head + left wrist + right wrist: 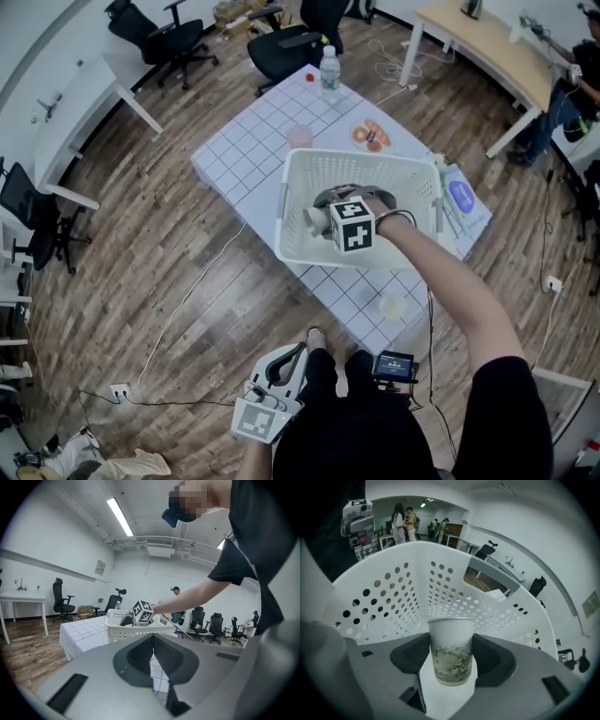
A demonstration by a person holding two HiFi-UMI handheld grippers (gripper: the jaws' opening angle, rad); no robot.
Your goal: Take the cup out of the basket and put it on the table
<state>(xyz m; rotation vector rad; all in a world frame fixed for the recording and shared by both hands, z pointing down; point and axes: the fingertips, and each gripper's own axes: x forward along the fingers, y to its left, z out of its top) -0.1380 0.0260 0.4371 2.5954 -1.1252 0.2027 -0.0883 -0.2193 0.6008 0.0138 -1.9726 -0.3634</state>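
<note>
A white paper cup [450, 639] with a bamboo print stands upright between the jaws of my right gripper [451, 655]. Both pads press on its sides, inside the white perforated basket [393, 592]. In the head view the right gripper [328, 214] reaches down into the basket [309, 169], which sits on the white checked table [244, 141]. The marker cube hides most of the cup there. My left gripper [286, 361] hangs low beside the person's legs, away from the table. Its jaws [153, 641] meet with nothing between them and point level at the basket [117, 632].
On the table behind the basket are a pink cup [300, 137], a plate of food [371, 136] and a water bottle [329, 73]. A blue packet [461, 197] lies right of the basket and a small pale cup [392, 306] near the front edge. Office chairs [286, 42] stand beyond.
</note>
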